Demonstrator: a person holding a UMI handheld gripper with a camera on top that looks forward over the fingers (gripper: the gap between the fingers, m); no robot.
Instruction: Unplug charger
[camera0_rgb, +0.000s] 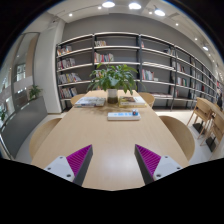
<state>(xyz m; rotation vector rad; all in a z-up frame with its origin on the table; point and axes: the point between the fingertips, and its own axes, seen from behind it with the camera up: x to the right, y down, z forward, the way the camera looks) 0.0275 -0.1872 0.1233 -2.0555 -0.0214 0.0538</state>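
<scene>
My gripper (112, 163) is open, its two fingers with magenta pads (77, 160) spread wide above a long light wooden table (105, 140). Nothing is between the fingers. No charger or plug is clearly visible. Well beyond the fingers, a flat white item (123, 115) lies on the table, and behind it a green potted plant (113, 78) stands at the table's far middle.
Papers or books (91, 101) lie at the far end by the plant. Wooden chairs (181, 135) stand along both table sides, and more chairs (206, 113) at the right. Bookshelves (120, 60) line the back wall. A window (20, 75) is at left.
</scene>
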